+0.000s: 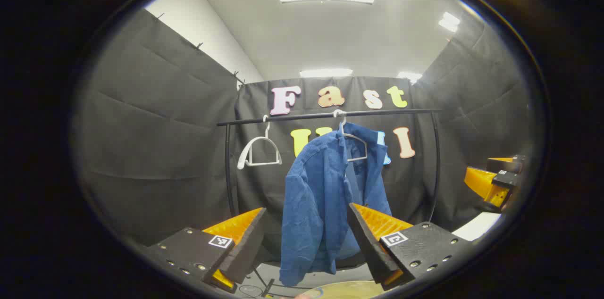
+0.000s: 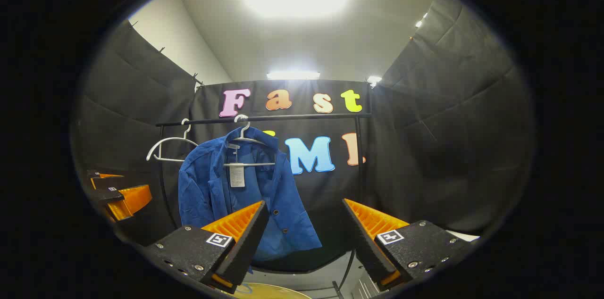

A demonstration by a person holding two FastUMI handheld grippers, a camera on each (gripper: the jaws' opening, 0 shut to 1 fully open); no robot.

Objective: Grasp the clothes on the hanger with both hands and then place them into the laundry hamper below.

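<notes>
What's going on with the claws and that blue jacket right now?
Both claws open, left claw, right claw. Blue jacket on its hanger, untouched. Nothing between.

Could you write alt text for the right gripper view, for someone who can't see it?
A blue jacket hangs on a hanger from a black rail, beside an empty white hanger. The right tool is open and apart from it, and the left tool is off to the side.

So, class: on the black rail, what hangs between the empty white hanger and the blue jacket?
Nothing. In the left gripper view, the rail runs bare from the empty hanger to the blue jacket; only the wall cloth shows behind.
</notes>
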